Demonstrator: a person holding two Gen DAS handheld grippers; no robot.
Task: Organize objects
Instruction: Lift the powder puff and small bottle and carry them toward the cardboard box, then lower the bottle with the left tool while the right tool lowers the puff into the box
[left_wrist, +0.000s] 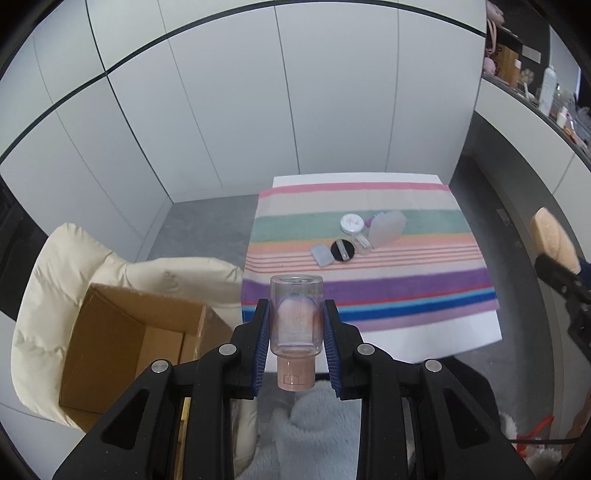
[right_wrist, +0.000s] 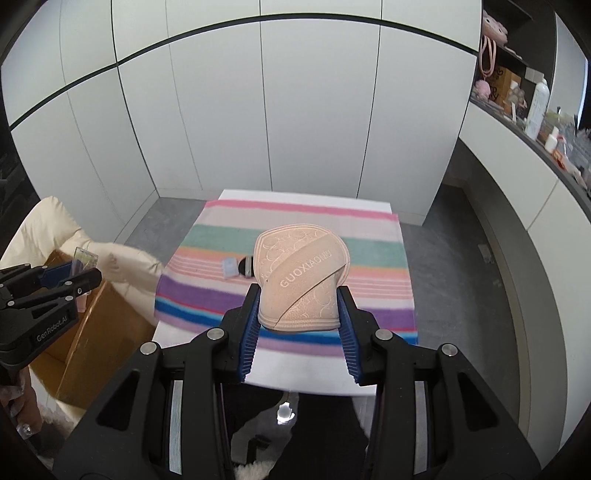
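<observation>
While both grippers hang above the desk's near edge, left gripper (left_wrist: 295, 321) jaws clamp a bottle (left_wrist: 295, 325), right gripper (right_wrist: 299, 310) jaws clamp a powder puff (right_wrist: 301, 277); transfer step, judged: next, carry to cardboard box (left_wrist: 122, 354).

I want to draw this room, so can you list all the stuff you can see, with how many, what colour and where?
bottle: 1, clear with peach fill, held by left claw
puff: 1, peach, held by right claw
towel: 1, striped, on the table
jar: 1, white lid, on towel
black round pad: 1, on towel
box: 1, brown, open, on cream chair
left claw: 1, black and blue
right claw: 1, black and blue
</observation>
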